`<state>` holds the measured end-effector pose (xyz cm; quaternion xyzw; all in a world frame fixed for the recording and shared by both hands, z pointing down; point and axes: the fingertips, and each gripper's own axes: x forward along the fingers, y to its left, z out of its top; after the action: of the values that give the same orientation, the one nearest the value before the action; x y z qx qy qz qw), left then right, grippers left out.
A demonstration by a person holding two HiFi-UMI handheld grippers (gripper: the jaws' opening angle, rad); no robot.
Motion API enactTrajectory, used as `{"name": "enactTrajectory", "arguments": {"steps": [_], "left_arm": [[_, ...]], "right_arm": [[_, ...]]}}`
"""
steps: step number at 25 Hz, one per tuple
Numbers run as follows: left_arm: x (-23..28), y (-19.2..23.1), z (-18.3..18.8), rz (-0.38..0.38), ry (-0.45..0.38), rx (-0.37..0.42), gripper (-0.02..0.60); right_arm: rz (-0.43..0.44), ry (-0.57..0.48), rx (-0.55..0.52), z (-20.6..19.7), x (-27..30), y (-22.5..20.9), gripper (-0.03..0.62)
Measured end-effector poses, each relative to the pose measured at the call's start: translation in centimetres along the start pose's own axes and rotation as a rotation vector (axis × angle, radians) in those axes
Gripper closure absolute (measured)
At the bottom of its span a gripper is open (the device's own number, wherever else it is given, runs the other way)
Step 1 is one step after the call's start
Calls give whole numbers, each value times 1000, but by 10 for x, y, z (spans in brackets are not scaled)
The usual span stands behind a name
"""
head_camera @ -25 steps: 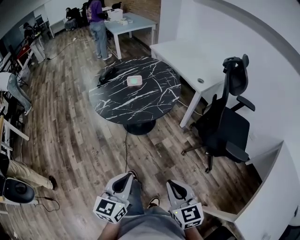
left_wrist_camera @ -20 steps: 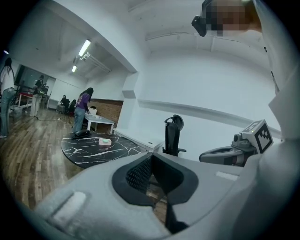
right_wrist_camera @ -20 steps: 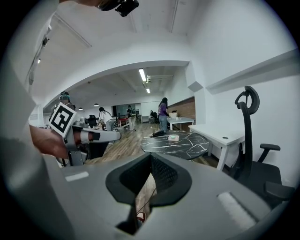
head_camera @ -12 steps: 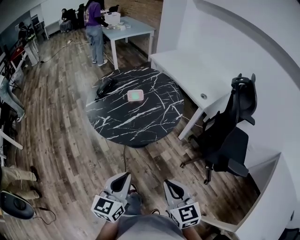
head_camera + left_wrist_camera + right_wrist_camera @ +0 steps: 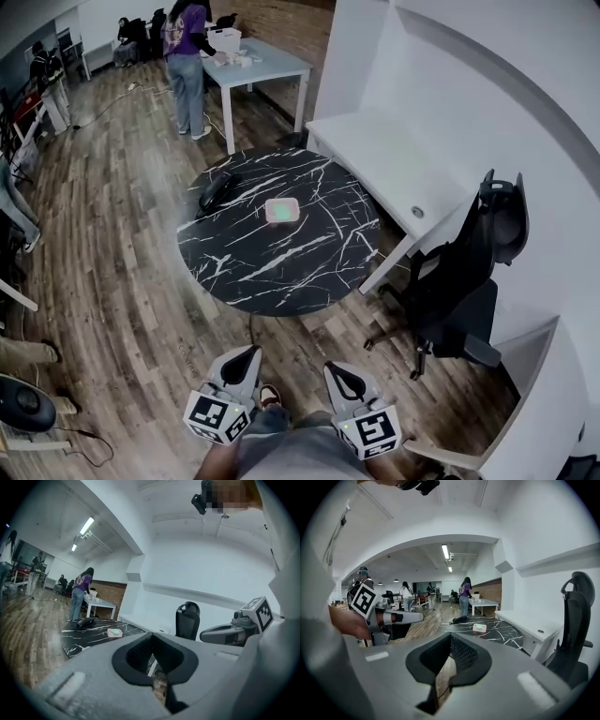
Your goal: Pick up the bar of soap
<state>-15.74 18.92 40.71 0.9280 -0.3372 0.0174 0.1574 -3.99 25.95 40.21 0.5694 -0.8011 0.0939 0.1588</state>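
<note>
A pale green bar of soap [image 5: 281,210] lies in a white dish near the middle of a round black marble table [image 5: 234,272], well ahead of me. It shows small in the left gripper view as the soap [image 5: 114,632] and in the right gripper view as the soap [image 5: 479,628]. My left gripper [image 5: 249,352] and right gripper [image 5: 332,367] are held low and side by side, over the wooden floor, far short of the table. Both are shut with nothing in them; the jaws meet at the left gripper [image 5: 152,637] and the right gripper [image 5: 450,637].
A black object [image 5: 217,190] lies on the table's far left. A black office chair [image 5: 464,281] and a white desk [image 5: 375,150] stand to the right. A person in purple [image 5: 183,47] stands at a white table [image 5: 258,58] at the back. A cable [image 5: 251,328] runs on the floor.
The view has advanced toward the round table, which now sits lower and larger in the head view. Both grippers keep their place, shut.
</note>
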Motion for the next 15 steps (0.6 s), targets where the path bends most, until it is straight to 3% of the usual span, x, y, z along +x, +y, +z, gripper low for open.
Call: {"name": "enactTrajectory", "arguments": {"steps": [15], "left_arm": [[26,35,5,-17,-1,-63,583]], "right_arm": [[26,12,-12,17,60,-4,592]]}}
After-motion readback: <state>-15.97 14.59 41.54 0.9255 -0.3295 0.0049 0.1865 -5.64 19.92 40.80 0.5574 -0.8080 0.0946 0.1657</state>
